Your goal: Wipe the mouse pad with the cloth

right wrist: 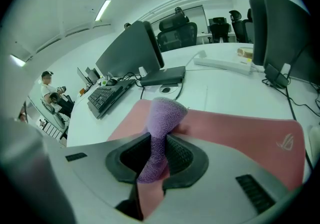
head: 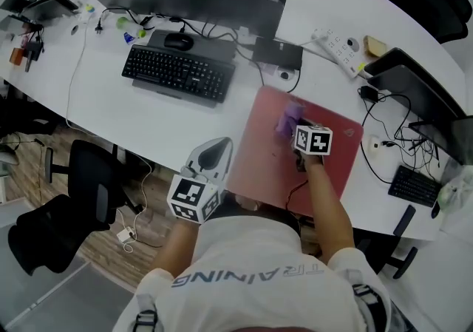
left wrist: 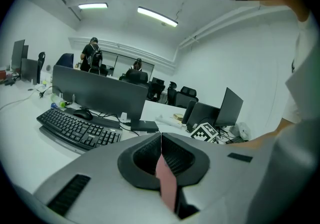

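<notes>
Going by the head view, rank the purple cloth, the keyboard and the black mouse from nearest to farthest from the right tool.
1. Purple cloth, pinched in the right tool.
2. Keyboard, off to its left.
3. Black mouse, beyond the keyboard.

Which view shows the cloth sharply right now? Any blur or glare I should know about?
Head view: the cloth is smeared on the mouse pad. Right gripper view: cloth sharp in the right gripper's jaws, though fisheye bends the desk. No glare in either.
</notes>
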The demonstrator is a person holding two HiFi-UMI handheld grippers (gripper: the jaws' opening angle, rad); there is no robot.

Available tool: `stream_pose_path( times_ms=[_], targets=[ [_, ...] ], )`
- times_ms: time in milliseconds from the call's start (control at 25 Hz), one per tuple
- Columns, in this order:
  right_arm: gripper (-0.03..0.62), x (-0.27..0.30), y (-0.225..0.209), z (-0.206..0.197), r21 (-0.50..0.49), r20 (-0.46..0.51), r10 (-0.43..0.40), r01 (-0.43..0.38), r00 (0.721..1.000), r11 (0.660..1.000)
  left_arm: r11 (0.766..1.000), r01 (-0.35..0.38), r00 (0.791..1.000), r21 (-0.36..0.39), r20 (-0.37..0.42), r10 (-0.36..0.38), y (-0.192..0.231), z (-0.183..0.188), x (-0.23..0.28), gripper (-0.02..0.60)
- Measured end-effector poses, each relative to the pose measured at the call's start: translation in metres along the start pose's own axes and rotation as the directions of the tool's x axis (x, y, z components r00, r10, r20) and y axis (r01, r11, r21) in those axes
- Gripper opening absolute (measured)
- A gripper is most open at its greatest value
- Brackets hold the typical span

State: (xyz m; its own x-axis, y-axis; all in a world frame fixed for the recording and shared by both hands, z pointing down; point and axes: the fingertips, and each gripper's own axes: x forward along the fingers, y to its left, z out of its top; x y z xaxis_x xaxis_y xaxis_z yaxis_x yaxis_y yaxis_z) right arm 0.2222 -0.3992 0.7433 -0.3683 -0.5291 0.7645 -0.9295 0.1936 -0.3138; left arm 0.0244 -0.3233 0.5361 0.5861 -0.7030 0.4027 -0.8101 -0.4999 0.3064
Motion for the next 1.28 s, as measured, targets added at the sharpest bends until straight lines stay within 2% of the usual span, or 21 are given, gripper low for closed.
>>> stream_pose_path(
  times_ms=[320, 640, 1000, 1120, 1280],
  targets=[
    [0.095, -0.047, -0.079, -0.023, 0.038, 0.017, -0.040, 0.039, 0.999, 0.999, 1.000, 0.012, 0.999, 0.024, 0.032, -0.013, -0.074, 0.002, 0.018, 0.031],
    [0.095, -0.103, -0.165, -0.046, 0.095, 0.029, -0.141, 0.138, 0.990, 0.986, 0.998, 0.060, 0.998, 0.032, 0.029, -0.061, -0.136, -0.005, 0.038, 0.032],
    [0.095, -0.144, -0.227, -0.074, 0.155, 0.032, -0.221, 0.214, 0.975, 0.964, 0.995, 0.092, 0.995, 0.037, 0.023, -0.092, -0.173, -0.013, 0.041, 0.031],
    [0.095, -0.157, -0.242, -0.080, 0.164, 0.037, -0.249, 0.240, 0.968, 0.957, 0.993, 0.103, 0.995, 0.060, 0.008, -0.104, -0.178, -0.014, 0.037, 0.032],
    [0.095, -0.182, -0.232, -0.071, 0.172, 0.116, -0.244, 0.222, 0.963, 0.960, 0.992, 0.104, 0.994, 0.077, 0.014, -0.105, -0.173, -0.007, 0.028, 0.032]
  ],
)
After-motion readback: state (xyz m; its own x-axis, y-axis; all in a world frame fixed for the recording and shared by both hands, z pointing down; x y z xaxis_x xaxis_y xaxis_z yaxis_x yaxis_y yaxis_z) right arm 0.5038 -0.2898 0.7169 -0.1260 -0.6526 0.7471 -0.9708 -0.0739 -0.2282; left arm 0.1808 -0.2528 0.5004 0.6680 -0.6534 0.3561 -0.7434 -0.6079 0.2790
